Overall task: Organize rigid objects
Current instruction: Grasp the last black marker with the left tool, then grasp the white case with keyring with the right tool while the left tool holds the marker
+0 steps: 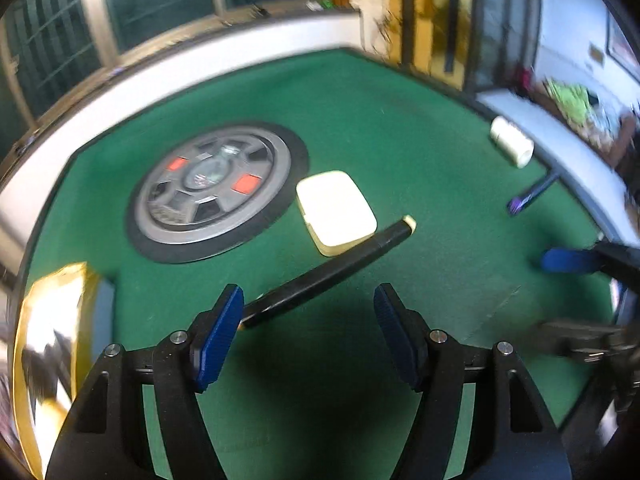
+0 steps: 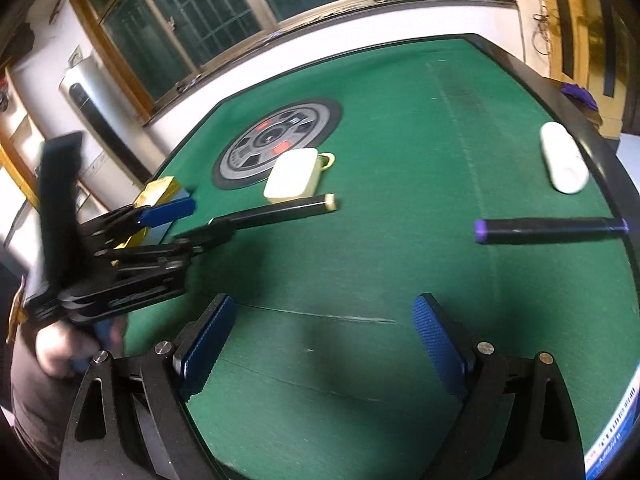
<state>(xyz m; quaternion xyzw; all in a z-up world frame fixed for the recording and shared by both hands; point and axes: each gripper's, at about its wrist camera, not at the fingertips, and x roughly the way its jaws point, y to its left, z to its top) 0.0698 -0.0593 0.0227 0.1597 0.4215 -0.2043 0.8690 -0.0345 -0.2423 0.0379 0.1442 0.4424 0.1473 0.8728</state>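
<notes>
Green felt covers the surface (image 2: 400,160), and the rigid things lie scattered on it, none yet gathered. My left tongs (image 1: 308,304) stand spread and empty, just above the near end of the black stick with the cream tip (image 1: 332,268); that stick lies slanted, its far end just beside the cream flat case (image 1: 336,212). My right tongs (image 2: 324,312) are also spread wide, holding nothing, over bare felt.

I judge that the step in hand is to take this stick with the left tongs. To do it well I would turn the tongs so the pads cross the stick, come down near its middle, and close slowly so it does not roll away or push the case.

My count: two black sticks, one cream-tipped and one with purple ends (image 2: 548,230); one cream case; one white cylinder (image 2: 564,164); one gold box (image 2: 158,196) at the left edge.
</notes>
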